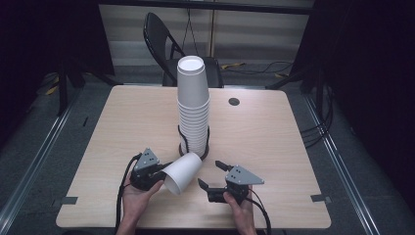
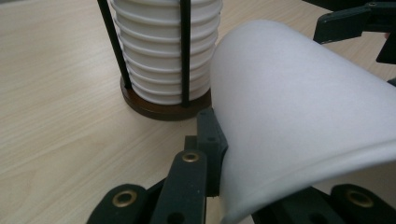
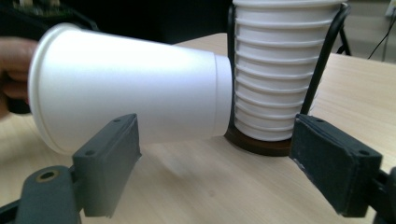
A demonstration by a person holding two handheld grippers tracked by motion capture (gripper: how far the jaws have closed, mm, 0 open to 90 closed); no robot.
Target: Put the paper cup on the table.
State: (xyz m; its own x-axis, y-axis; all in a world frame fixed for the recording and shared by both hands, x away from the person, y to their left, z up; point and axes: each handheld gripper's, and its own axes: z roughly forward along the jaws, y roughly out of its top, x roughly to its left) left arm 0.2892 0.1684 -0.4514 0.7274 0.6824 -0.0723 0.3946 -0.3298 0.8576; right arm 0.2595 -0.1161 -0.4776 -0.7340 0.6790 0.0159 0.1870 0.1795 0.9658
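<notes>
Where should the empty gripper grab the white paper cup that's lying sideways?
Probably around the middle of the white paper cup. It is held on its side, so its round wall faces the open right gripper. The left gripper pinches the rim, and the tall stack of white cups crowds its base.

A single white foam cup point(image 1: 182, 172) lies tilted on its side, held above the pale wooden counter point(image 1: 112, 142) with its open rim toward the person and its closed base pointing at the stack. The left gripper point(image 1: 152, 172) clamps its rim between the jaws. Just beyond stands a tall stack of white foam cups point(image 1: 193, 105), nested upside down, upright in a black wire holder on a round dark-brown base point(image 2: 159, 108).
</notes>
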